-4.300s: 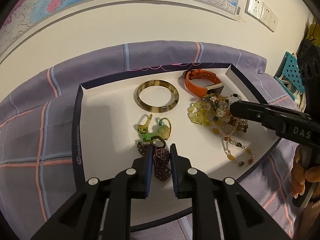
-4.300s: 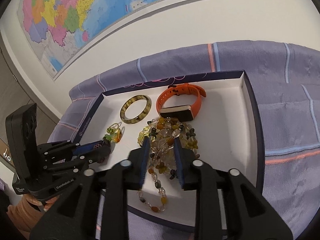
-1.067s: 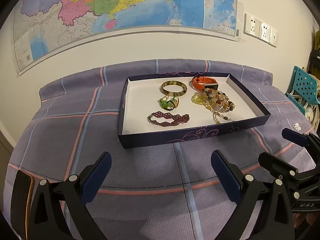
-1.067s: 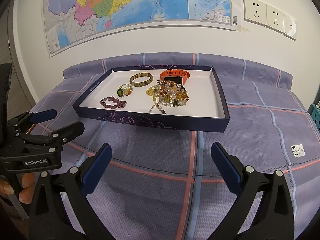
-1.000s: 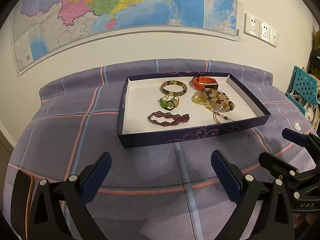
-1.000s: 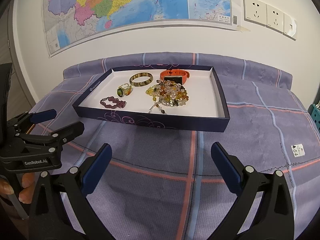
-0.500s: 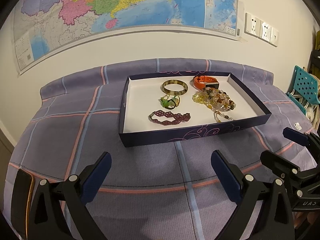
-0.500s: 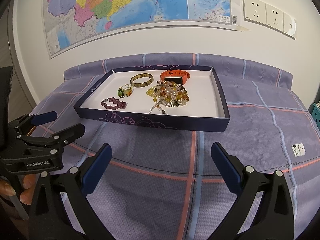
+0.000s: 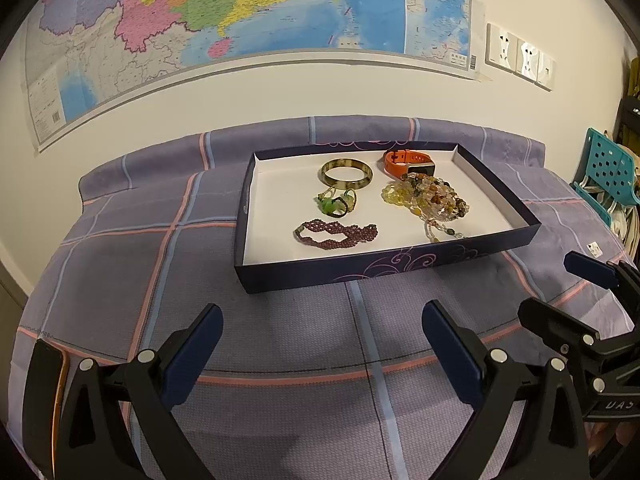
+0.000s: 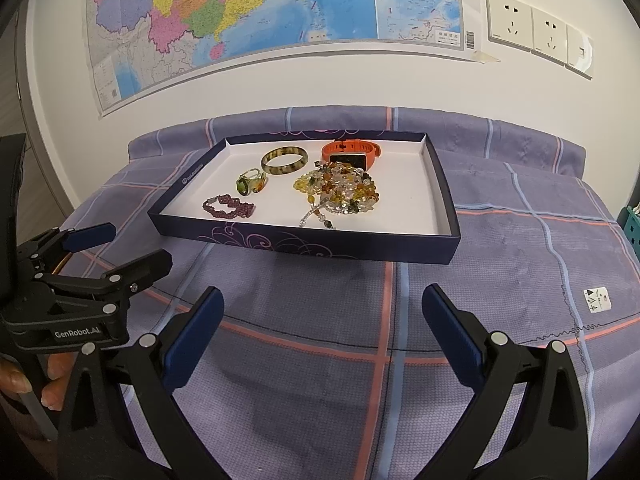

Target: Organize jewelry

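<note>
Left wrist view: both hand-held grippers, left point(image 9: 318, 342) and right point(image 10: 320, 326), gape wide and empty at frame bottom. Jewelry sits in the tray point(image 9: 360, 266) at center; the bead pile point(image 9: 430, 200) (tangled strands) could snag neighbors if lifted carelessly.

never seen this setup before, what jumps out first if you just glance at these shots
The shallow dark-blue cardboard tray with a white floor sits mid-table on a purple plaid cloth, holding all the jewelry. Inside, the bright orange smartwatch band at the back edge and the tangled pile of amber and clear bead strands just in front of it stand out most. Behind, a large colourful wall map fills the wall.
</note>
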{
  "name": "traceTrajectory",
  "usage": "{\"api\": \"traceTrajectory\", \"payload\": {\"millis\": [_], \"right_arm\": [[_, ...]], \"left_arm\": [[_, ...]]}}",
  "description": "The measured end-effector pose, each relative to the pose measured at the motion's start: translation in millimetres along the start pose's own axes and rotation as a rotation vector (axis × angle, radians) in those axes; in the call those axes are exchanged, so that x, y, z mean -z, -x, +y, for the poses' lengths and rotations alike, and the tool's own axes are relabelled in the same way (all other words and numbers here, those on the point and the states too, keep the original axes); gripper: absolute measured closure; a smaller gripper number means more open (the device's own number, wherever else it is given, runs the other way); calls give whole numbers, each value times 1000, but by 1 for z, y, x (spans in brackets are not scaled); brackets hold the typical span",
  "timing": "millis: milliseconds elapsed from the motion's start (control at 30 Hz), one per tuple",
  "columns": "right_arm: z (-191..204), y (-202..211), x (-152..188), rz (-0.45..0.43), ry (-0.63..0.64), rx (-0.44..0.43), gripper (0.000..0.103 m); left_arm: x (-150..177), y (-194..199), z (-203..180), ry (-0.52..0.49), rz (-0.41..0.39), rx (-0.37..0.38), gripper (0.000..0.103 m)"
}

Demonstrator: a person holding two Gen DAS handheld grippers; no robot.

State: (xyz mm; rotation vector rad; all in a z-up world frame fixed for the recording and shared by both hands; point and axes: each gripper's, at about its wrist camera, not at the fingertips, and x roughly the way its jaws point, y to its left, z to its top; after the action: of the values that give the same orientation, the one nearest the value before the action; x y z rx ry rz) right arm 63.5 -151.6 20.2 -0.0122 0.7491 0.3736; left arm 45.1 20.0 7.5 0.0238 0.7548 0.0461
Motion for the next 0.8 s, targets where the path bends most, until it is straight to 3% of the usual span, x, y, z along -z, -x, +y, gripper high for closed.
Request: {"api": "traceTrajectory", "payload": {"millis": [567, 800], "right_arm": [[-1, 3, 2, -3, -6, 1, 5], [-7, 2, 2, 17, 16, 11, 5]], "left_arm": [[3, 2, -5, -29, -22, 16, 7], [3, -6, -3, -7, 28, 46, 7]]}}
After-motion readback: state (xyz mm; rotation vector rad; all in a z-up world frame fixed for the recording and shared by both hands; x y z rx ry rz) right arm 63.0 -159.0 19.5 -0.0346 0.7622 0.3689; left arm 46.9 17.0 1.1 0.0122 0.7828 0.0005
